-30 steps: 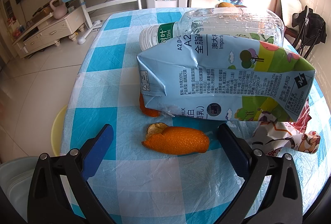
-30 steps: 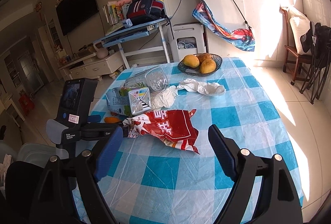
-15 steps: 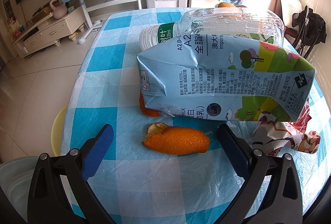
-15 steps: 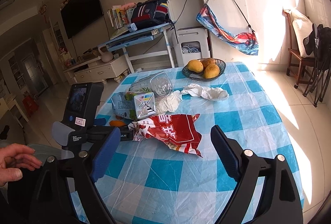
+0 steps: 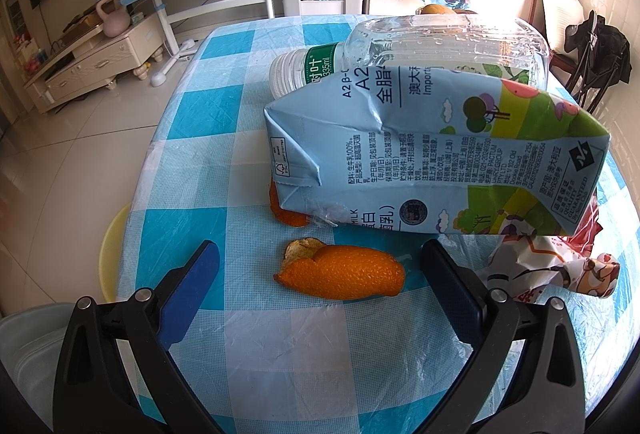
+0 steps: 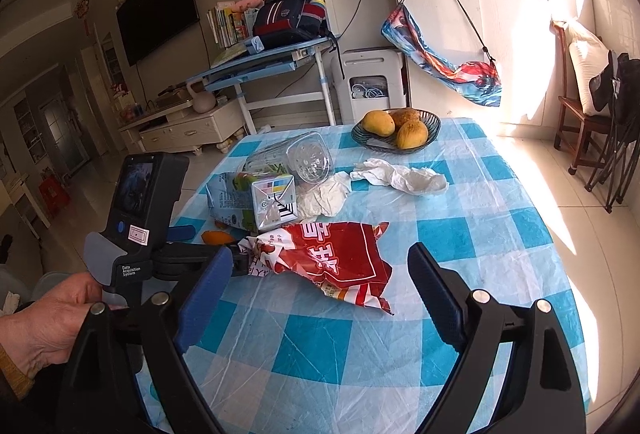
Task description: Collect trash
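An orange peel (image 5: 340,272) lies on the blue-checked tablecloth (image 5: 248,346) between the fingers of my open left gripper (image 5: 318,266). Behind it lie a crushed milk carton (image 5: 436,161) on a second peel (image 5: 286,213) and a clear plastic bottle (image 5: 432,45). A red snack wrapper (image 6: 332,258) lies in front of my open, empty right gripper (image 6: 320,270), which hovers above the table. The carton (image 6: 252,201), the bottle (image 6: 296,155), crumpled tissues (image 6: 400,175) and the left gripper's body (image 6: 140,209) show in the right wrist view.
A dark bowl of mangoes (image 6: 396,127) stands at the table's far edge. A yellow basin (image 5: 110,250) and a pale bin (image 5: 24,354) sit on the floor left of the table. A chair (image 6: 580,113) stands at the right.
The right gripper has risen and tilted, so the table sits lower in its view. A hand has come onto the left gripper's handle. The left gripper has not moved.
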A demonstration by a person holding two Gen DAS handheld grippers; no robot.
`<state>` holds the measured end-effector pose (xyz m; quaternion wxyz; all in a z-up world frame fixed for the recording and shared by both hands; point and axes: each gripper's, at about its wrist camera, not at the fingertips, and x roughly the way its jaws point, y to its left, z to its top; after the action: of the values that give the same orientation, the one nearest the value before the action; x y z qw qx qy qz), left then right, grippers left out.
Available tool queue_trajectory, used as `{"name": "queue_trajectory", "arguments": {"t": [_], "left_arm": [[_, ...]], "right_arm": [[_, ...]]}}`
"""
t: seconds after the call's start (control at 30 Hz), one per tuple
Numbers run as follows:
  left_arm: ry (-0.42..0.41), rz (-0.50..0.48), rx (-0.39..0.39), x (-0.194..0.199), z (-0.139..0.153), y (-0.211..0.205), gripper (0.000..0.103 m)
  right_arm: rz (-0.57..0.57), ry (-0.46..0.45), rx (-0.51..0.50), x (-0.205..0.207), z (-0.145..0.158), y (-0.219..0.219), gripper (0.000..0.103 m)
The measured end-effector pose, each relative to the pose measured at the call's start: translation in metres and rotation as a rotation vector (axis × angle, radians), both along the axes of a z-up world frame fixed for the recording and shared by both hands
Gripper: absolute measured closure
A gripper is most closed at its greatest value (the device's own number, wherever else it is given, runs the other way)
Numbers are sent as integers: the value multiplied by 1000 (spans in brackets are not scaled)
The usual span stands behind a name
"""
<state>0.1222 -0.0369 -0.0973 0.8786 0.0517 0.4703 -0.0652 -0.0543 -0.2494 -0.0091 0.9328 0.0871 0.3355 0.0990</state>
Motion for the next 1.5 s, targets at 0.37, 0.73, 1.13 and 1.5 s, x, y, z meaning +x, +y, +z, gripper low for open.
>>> {"name": "queue_trajectory", "arguments": {"t": [0.37,0.73,1.13,1.5], "left_arm": [[43,-18,-111,-4,17,33,6],[-12,-133,-56,-4,15,22,17],[30,-255,-80,-21,17,0,71],[-8,-279,-26,-55,23,8,74]], "right_arm": [[-17,66,25,23,-22,-18,17],[38,83,8,33,-33,5,17],[122,166,24,37,-46,18,77],[159,97,-60,12,-23,25,44]]}}
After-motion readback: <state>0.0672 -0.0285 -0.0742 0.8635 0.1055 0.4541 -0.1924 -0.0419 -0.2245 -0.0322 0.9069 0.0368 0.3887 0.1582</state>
